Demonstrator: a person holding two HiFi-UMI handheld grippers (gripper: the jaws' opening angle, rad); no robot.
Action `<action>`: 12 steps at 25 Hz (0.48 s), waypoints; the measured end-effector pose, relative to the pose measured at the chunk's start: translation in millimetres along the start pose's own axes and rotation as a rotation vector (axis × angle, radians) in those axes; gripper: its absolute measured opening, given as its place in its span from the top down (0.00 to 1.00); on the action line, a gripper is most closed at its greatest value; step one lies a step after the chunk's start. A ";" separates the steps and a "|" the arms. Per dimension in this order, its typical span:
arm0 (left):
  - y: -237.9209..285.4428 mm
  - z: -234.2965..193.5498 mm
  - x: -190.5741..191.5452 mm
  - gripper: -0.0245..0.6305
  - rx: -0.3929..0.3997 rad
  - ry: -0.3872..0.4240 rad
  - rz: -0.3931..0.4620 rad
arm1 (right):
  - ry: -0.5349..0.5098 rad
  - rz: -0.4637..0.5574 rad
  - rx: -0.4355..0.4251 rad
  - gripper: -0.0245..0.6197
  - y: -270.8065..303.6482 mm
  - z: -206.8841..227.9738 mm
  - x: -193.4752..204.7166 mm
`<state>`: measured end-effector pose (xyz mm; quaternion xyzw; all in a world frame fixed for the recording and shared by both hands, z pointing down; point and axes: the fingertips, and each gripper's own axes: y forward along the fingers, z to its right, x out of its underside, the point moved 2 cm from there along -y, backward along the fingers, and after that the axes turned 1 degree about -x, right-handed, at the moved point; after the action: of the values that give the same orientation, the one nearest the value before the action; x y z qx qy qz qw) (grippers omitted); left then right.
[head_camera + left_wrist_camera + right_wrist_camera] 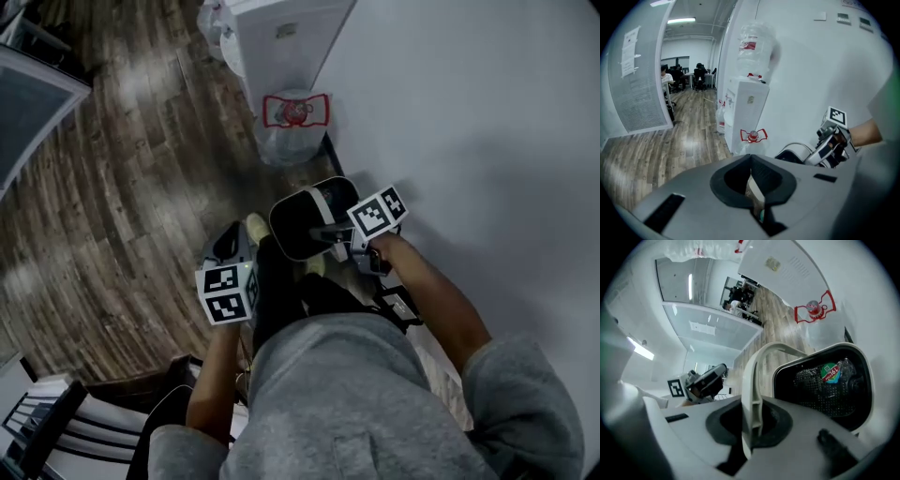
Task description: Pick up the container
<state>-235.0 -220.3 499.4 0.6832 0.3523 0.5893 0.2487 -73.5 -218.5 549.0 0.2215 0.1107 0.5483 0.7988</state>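
Observation:
The container [302, 221] is a black bin with a white rim, hanging above the wooden floor in front of my legs. My right gripper [330, 234] is shut on its white bail handle [752, 394], which runs straight up between the jaws. Inside the bin lies a mesh bag with a red-and-green label [830, 373]. My left gripper [241, 236] hovers just left of the bin, apart from it, shut on a thin tan strip [755, 193]. From the left gripper view the bin's rim [793, 151] and the right gripper [830, 144] show at the right.
A clear water jug [292, 120] with a red carrier lies on the floor by the white wall [487, 112]. Behind it stands a white water dispenser [746, 112] with a bottle on top. A dark chair [66, 427] is at my lower left. People sit at desks far off [682, 77].

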 end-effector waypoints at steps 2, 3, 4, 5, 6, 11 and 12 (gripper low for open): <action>-16.9 15.6 -3.6 0.94 0.003 0.009 0.025 | 0.015 0.059 -0.011 0.92 -15.0 -21.4 -5.5; -26.5 22.0 -4.6 0.94 0.002 0.011 0.037 | 0.026 0.089 -0.020 0.92 -22.1 -32.8 -6.5; -37.4 27.8 -5.6 0.94 0.001 0.009 0.048 | 0.039 0.119 -0.033 0.92 -29.4 -45.2 -5.5; -49.6 33.5 -7.3 0.94 -0.001 0.001 0.060 | 0.053 0.150 -0.048 0.92 -37.1 -58.2 -2.9; -62.3 39.3 -9.2 0.94 -0.002 -0.009 0.073 | 0.067 0.180 -0.063 0.92 -44.9 -71.2 1.0; -99.2 64.6 -20.8 0.94 -0.002 -0.006 0.136 | 0.149 0.312 -0.147 0.92 -74.2 -106.0 15.6; -103.2 68.9 -24.2 0.94 -0.001 0.002 0.150 | 0.160 0.330 -0.159 0.92 -79.0 -108.8 17.2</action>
<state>-188.2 -169.0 393.7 0.7069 0.3002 0.6072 0.2035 -47.4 -201.1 417.1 0.1287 0.0921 0.6946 0.7018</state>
